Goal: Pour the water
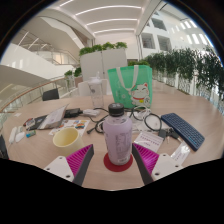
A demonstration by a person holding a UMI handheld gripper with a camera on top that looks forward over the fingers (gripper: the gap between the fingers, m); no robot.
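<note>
A clear plastic bottle (118, 133) with a dark cap stands upright on a round red coaster (117, 162) on the wooden table (40, 165). It stands between my two fingers, whose pink pads (80, 158) flank its lower part with a gap at each side. My gripper (113, 163) is open, resting around the bottle without pressing it. A yellow cup (66, 138) sits on the table ahead and to the left of the left finger.
Beyond the bottle lie cables, black glasses (149, 122), a green bag (131, 86), a clear cup (96, 88) and papers. A dark keyboard (182, 129) lies to the right. A glass railing and planters stand behind the table.
</note>
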